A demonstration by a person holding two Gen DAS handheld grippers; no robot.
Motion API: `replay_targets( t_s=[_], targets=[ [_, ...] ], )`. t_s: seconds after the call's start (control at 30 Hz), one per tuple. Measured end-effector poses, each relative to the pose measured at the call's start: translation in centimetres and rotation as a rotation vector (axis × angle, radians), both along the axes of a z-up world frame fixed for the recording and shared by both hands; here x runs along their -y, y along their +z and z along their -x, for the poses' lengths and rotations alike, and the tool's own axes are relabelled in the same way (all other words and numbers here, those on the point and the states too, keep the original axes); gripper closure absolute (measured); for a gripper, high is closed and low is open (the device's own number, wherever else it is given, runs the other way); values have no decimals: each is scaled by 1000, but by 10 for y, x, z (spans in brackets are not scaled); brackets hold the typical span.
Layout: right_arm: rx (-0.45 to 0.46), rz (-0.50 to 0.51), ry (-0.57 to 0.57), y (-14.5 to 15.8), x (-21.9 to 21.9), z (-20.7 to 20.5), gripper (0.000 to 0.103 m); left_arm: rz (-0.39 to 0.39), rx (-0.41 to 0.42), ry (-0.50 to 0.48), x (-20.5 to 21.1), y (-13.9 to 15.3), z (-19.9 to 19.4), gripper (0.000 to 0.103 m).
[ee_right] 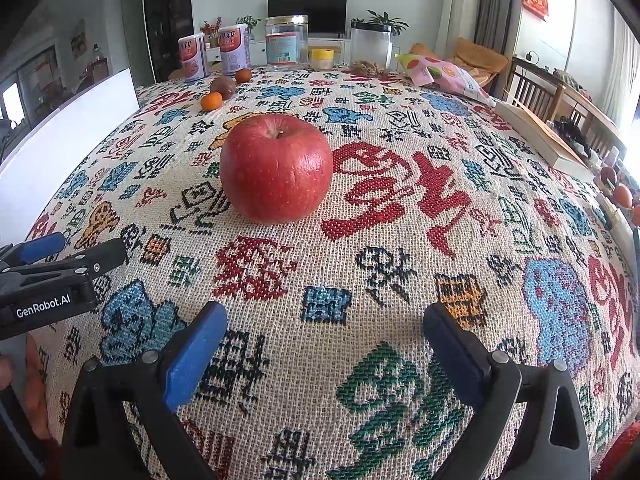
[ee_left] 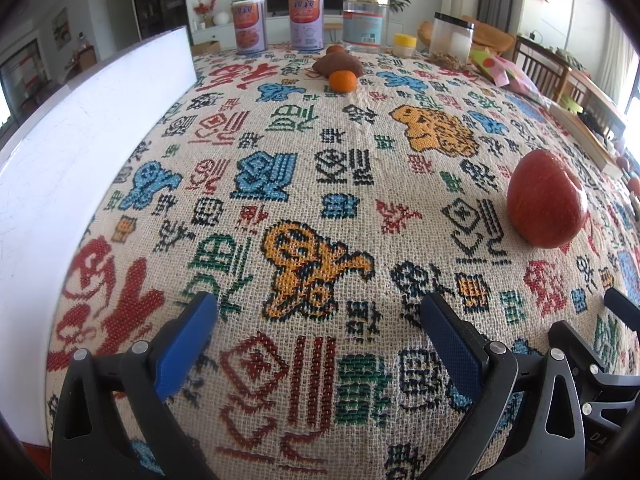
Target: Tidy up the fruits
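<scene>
A red apple (ee_right: 276, 168) stands upright on the patterned tablecloth, straight ahead of my right gripper (ee_right: 324, 328), which is open and empty a little short of it. The apple also shows at the right of the left wrist view (ee_left: 546, 199). My left gripper (ee_left: 316, 316) is open and empty over bare cloth, left of the apple. At the far side lie a mandarin (ee_left: 342, 81), a brown sweet potato (ee_left: 338, 65) and a second mandarin (ee_left: 335, 49). They also show in the right wrist view: mandarin (ee_right: 211, 101), sweet potato (ee_right: 223, 87), mandarin (ee_right: 243, 75).
A white board (ee_left: 80, 152) runs along the table's left edge. Two cans (ee_left: 249, 26), a clear jar (ee_left: 365, 22), a yellow-lidded tub (ee_left: 404, 45) and a black-lidded container (ee_left: 451, 38) line the far edge. A snack bag (ee_right: 440, 74) and a book (ee_right: 540, 136) lie at the right.
</scene>
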State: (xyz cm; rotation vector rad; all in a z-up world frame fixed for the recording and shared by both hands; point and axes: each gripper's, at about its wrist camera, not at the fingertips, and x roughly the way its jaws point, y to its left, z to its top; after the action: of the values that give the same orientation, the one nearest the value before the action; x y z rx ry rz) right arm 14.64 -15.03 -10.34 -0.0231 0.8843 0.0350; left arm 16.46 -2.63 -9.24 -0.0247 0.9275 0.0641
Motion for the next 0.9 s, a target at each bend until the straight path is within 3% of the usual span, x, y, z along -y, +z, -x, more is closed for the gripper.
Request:
replay_targets(
  t_s=[0.9],
  targets=[
    [9,22,-2,1,-2,2,4,0,0,0,0,0,0,1]
  ],
)
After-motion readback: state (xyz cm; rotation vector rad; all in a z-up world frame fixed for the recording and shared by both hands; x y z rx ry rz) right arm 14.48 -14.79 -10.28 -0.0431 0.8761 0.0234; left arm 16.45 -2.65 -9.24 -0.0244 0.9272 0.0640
